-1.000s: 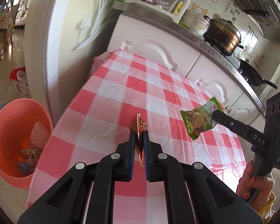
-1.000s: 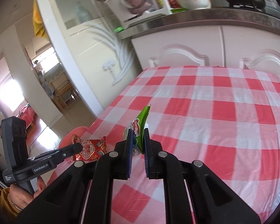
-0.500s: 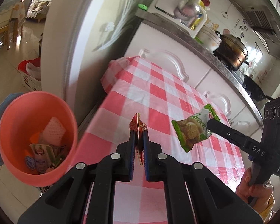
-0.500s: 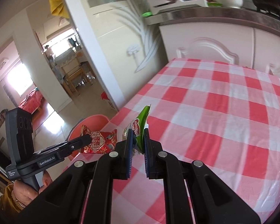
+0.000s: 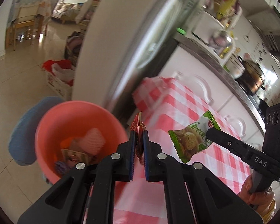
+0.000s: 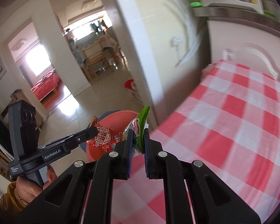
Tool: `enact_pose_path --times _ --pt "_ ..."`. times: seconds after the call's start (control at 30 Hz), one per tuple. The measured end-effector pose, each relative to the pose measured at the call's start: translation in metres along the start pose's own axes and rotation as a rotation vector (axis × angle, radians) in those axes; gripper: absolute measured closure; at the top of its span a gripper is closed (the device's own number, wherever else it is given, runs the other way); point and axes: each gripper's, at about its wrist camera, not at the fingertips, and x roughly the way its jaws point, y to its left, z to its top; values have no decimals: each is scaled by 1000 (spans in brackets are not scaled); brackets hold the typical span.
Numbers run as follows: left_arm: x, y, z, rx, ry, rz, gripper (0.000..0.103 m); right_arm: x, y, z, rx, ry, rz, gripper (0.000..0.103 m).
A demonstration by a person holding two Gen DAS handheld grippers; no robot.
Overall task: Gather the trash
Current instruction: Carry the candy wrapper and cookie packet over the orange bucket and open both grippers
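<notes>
Table (image 5: 192, 115) in red-and-white checked cloth ends at its near corner beside a white wall panel (image 5: 102, 46), with open tiled floor (image 5: 18, 85) beyond and a pink bucket (image 5: 52, 123) standing just off the table edge. Bucket contents are blurred scraps, its lower rim cut off by the left gripper (image 5: 139, 145). Left gripper jaws are closed thinly on a red wrapper (image 5: 139, 128) held beside the bucket rim; right gripper (image 6: 138, 143) jaws pinch a green snack packet (image 6: 141, 128) over the table edge.
</notes>
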Motion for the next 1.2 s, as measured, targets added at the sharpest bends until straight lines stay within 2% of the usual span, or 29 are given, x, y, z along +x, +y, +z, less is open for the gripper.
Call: enact_pose_path --times 0.27,0.67,0.73,0.8,0.87,0.9,0.93,1.0,1.07,1.13,1.2 --pt "7 46 7 -56 1 69 95 56 20 11 -53 71 27 91" --pt "39 79 -4 -109 71 120 95 110 33 5 -76 177 61 89" --pt "45 82 -7 -116 88 130 94 114 33 3 -74 186 56 84" --pt "52 89 -12 -138 116 132 93 115 31 3 -57 188 52 55" --pt "57 94 -16 -157 131 145 91 110 22 1 -20 169 45 45" --pt "58 96 -17 -159 137 147 83 104 19 1 -4 157 47 43" --pt "58 97 -19 -160 136 157 62 101 16 1 5 144 42 41" --pt "54 99 -20 -164 113 193 32 91 9 3 23 113 13 29" --pt "50 96 -18 -149 89 206 26 76 0 2 47 76 -9 27" --pt "47 93 -15 -146 84 236 13 64 -7 1 66 41 -44 20" --pt "45 89 -13 -143 78 244 13 52 -14 -1 80 9 -75 19"
